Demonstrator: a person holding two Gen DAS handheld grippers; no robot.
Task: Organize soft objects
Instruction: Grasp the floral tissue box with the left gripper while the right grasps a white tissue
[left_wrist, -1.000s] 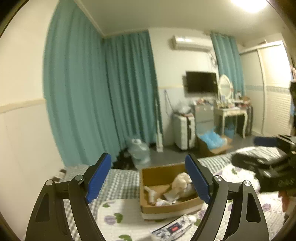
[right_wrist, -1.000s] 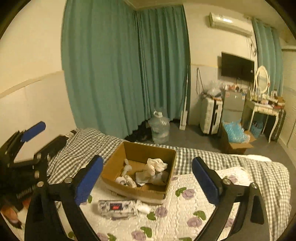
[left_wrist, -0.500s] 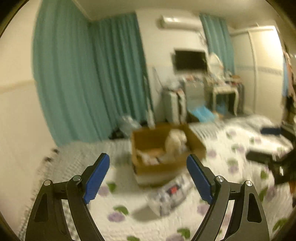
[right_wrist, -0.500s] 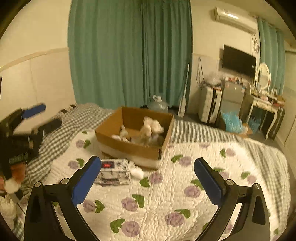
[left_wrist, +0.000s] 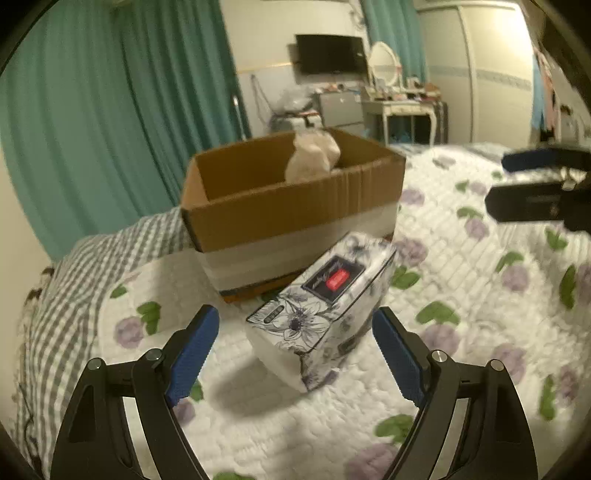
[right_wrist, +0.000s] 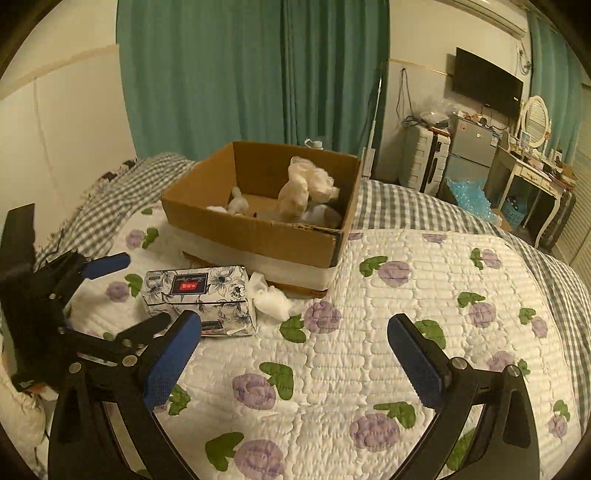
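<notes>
A floral tissue pack (left_wrist: 325, 306) (right_wrist: 199, 293) lies on the quilted bedspread (right_wrist: 406, 295) in front of a cardboard box (left_wrist: 291, 206) (right_wrist: 266, 221). Cream soft toys (right_wrist: 303, 188) (left_wrist: 314, 155) and small white items sit inside the box. Crumpled white tissue (right_wrist: 271, 299) lies beside the pack's right end. My left gripper (left_wrist: 295, 354) is open, its blue pads just short of the pack's near end. My right gripper (right_wrist: 295, 362) is open over the quilt, nothing between its fingers. The left gripper also shows at the left of the right wrist view (right_wrist: 107, 291).
A grey checked blanket (right_wrist: 110, 199) covers the bed's far side. Teal curtains (right_wrist: 240, 74) hang behind the box. A fridge (right_wrist: 469, 147), suitcase, dressing table (right_wrist: 532, 177) and wall television stand across the room. The right gripper (left_wrist: 546, 188) shows at the right in the left wrist view.
Both grippers have dropped toward the bed. The left one has closed in on the tissue pack, which now fills the space ahead of its fingers. Both remain open.
</notes>
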